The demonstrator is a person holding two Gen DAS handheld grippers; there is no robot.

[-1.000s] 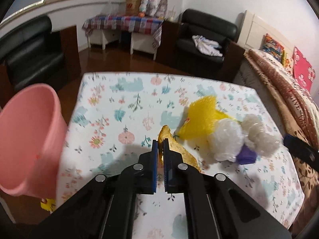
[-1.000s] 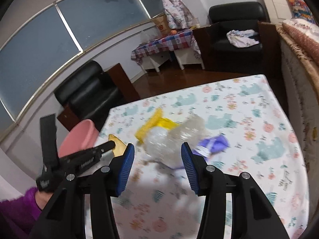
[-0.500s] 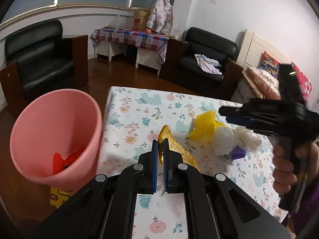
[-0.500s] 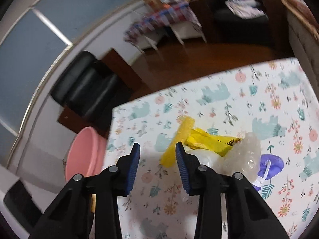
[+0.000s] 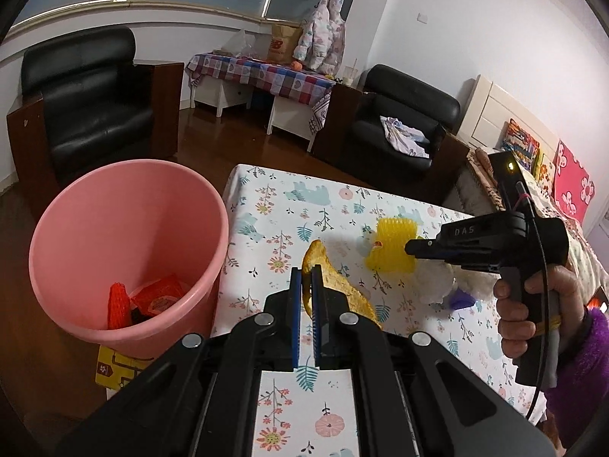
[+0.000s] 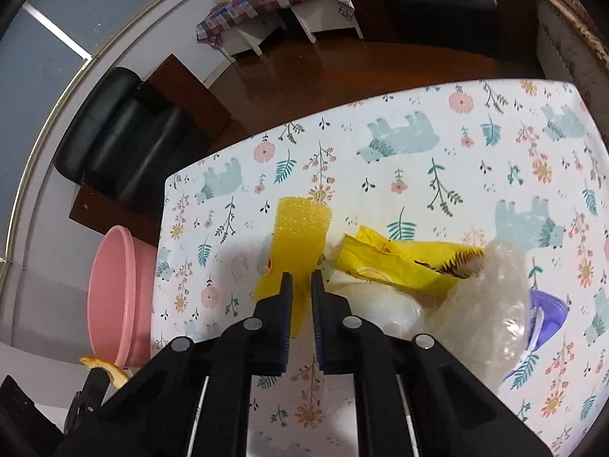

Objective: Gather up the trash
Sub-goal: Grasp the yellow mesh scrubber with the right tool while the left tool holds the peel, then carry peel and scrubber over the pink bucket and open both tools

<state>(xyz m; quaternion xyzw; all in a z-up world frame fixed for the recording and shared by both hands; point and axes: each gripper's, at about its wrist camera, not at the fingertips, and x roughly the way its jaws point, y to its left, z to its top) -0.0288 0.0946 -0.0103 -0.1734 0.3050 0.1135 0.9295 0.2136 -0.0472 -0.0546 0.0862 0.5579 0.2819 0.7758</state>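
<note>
two grippers in view, one per hand. left gripper (image 5: pixel 305 285): jaws clamped on orange peel (image 5: pixel 335 289), curled, orange-yellow, held above the desk (image 5: pixel 289 205) near its 9 o'clock edge, tip rising past the blue pads. same peel seen from the right wrist view at 7 o'clock, just beside the pink bin.

right gripper (image 6: pixel 301 289): jaws nearly together around the lower end of yellow foam net (image 6: pixel 298 236), pads at either side of it; full pinch not confirmable. net lying on the desk, upper end toward 12 o'clock.

remaining trash on desk, right wrist view: yellow plastic bag (image 6: pixel 403 262) at 3 o'clock of the net, touching clear crumpled plastic (image 6: pixel 491 301); purple wrapper (image 6: pixel 544 316) partly under the clear plastic at its 3 o'clock side.

pink bin (image 5: pixel 125 243): on the floor, off the desk's 9 o'clock edge, upright, open. contents: red foam net (image 5: pixel 114 306) and red snack packet (image 5: pixel 158 295) at the bottom.

desk cover: white, printed with flowers, leaves and pale blue bears.

right hand (image 5: pixel 533 320): wrapped round the right gripper's handle, purple sleeve at the wrist, seen at 3 o'clock in the left wrist view.
</note>
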